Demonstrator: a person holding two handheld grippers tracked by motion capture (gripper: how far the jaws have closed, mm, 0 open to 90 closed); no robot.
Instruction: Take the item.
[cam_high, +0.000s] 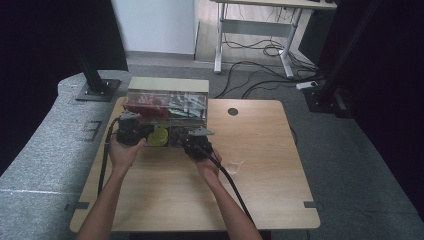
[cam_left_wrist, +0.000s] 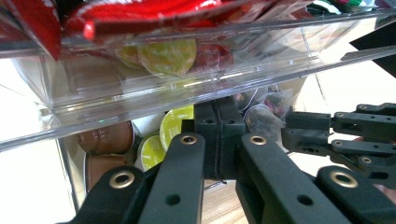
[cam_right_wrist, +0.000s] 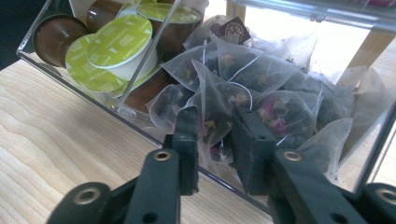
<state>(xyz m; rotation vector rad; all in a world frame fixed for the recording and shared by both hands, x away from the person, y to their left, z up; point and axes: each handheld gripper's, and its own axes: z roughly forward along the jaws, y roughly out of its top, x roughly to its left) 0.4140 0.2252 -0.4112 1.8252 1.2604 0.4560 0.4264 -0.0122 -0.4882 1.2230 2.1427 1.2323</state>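
- Your left claw (cam_left_wrist: 219, 140) is together, empty, at the clear box's (cam_high: 167, 90) near left compartment.
- Your right claw (cam_right_wrist: 215, 140) is apart, jaws astride a tea bag (cam_right_wrist: 219, 105) in the near right compartment, not clamping.

Two bare forearms entering from the bottom of the high view, converging forward. Left hand (cam_high: 125, 150) wrapped around the left gripper (cam_high: 131, 131), jaws pressed fully together with no gap, as seen in the left gripper view. Right hand (cam_high: 207, 164) gripping the right gripper (cam_high: 195, 140), cable trailing back along the forearm; jaws part-way apart, a tea bag (cam_right_wrist: 212, 109) between the tips.
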